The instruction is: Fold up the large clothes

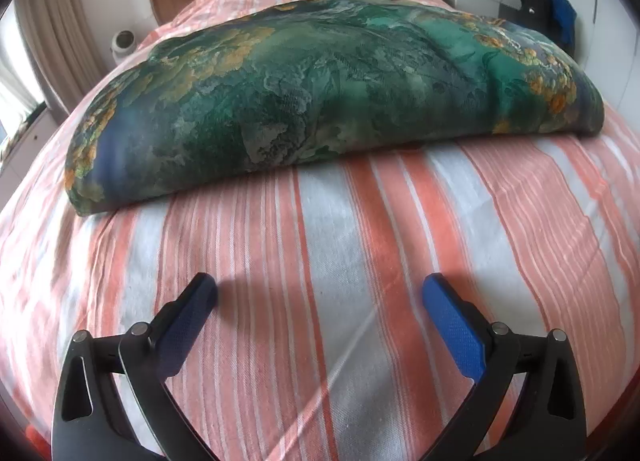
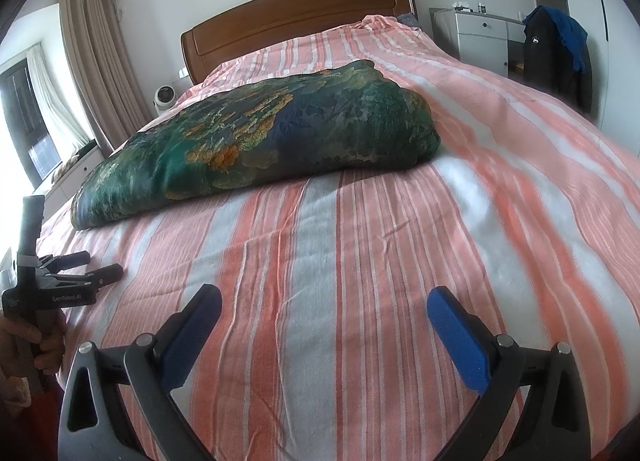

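Observation:
A large green cloth with orange flower print (image 1: 320, 89) lies folded into a thick flat bundle across the striped bed; it also shows in the right wrist view (image 2: 264, 137). My left gripper (image 1: 320, 293) is open and empty, hovering over the bed short of the bundle's near edge. It also shows at the left edge of the right wrist view (image 2: 102, 265), held in a hand. My right gripper (image 2: 324, 301) is open and empty, over the bed to the right of the left gripper and apart from the bundle.
The bed (image 1: 360, 261) has an orange and white striped cover and a wooden headboard (image 2: 296, 21). A white dresser (image 2: 480, 37) and a chair with dark clothes (image 2: 560, 53) stand at the right. Curtains (image 2: 96, 61) and a window are at the left.

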Available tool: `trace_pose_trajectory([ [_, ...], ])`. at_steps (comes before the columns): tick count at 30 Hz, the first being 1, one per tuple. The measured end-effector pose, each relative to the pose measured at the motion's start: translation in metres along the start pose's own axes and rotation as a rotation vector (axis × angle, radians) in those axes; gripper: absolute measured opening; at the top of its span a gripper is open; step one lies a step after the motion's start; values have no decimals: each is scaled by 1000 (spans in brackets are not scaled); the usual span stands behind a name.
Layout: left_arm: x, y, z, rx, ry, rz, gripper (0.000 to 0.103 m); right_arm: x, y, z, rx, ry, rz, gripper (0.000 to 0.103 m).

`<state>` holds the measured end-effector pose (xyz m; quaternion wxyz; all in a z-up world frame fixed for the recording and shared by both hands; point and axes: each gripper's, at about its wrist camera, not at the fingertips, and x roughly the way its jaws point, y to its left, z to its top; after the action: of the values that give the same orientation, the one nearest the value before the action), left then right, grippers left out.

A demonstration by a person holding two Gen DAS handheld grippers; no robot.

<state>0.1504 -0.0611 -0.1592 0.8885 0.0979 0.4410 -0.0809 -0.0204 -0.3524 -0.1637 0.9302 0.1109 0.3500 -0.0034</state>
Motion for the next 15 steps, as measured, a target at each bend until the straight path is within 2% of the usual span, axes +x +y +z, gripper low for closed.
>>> trace_pose_trajectory([
  [15,2,-3,-2,8,3,17,103,2,0,0,4,4,2,101],
])
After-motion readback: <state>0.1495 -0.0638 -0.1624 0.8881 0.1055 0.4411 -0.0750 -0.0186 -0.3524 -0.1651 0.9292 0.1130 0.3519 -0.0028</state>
